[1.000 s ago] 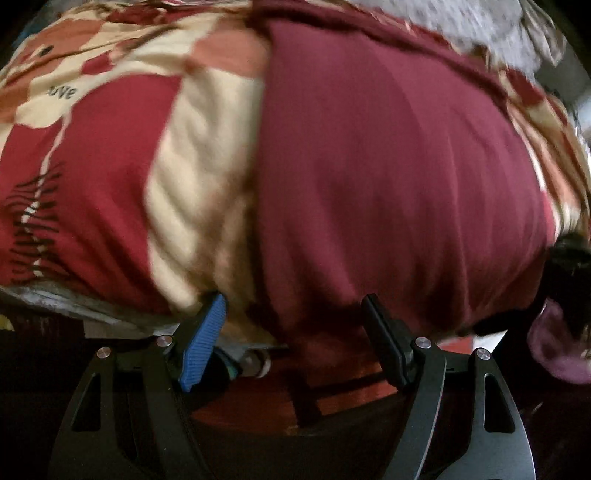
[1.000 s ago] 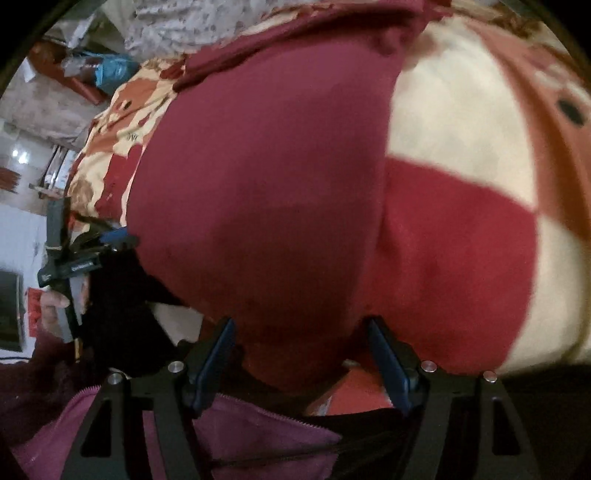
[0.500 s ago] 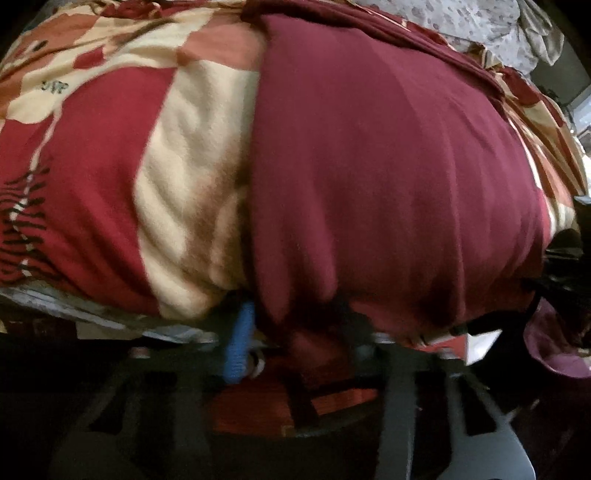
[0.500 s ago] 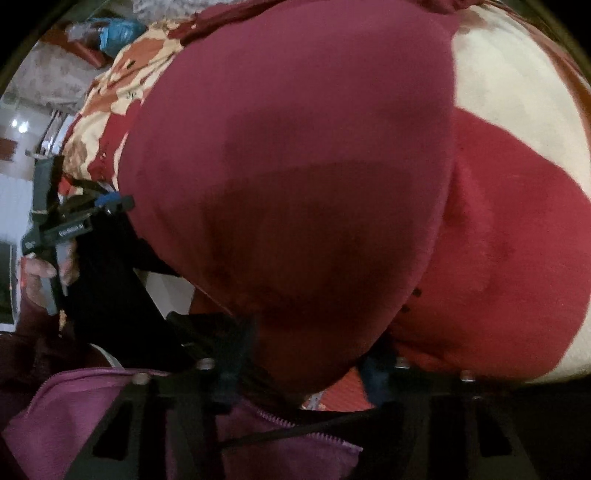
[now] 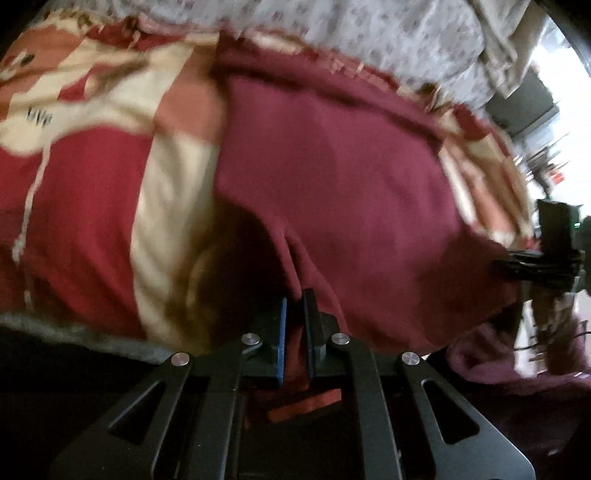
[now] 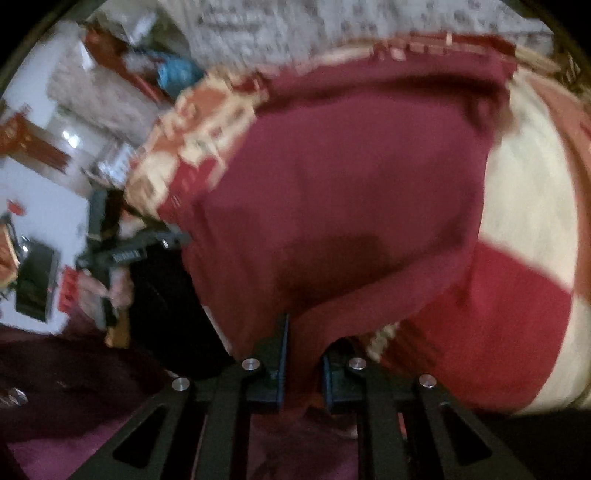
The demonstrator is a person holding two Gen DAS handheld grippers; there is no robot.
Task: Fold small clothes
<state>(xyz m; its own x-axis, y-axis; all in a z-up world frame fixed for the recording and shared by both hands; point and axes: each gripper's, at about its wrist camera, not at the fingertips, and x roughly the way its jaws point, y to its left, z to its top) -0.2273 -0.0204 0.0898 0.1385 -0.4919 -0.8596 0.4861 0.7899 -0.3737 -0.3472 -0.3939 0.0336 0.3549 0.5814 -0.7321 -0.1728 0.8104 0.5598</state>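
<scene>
A maroon garment (image 5: 332,177) lies spread on a bed with a red, cream and orange blanket (image 5: 88,206). My left gripper (image 5: 294,306) is shut on the garment's near edge, which puckers up between the fingers. In the right wrist view the same garment (image 6: 354,199) fills the middle, and my right gripper (image 6: 303,339) is shut on its near edge, lifting a fold. The right gripper also shows at the right edge of the left wrist view (image 5: 543,258). The left gripper shows at the left of the right wrist view (image 6: 122,251).
A white patterned sheet (image 5: 388,33) lies at the far side of the bed. The blanket (image 6: 524,280) drops off at the near edge. The person's purple clothing (image 6: 55,406) is close below the grippers. Room furniture (image 6: 40,155) stands to the left.
Both grippers went from open around the garment's near edge to shut on it. The edge now lifts and bunches, and both views have pulled back and up.
</scene>
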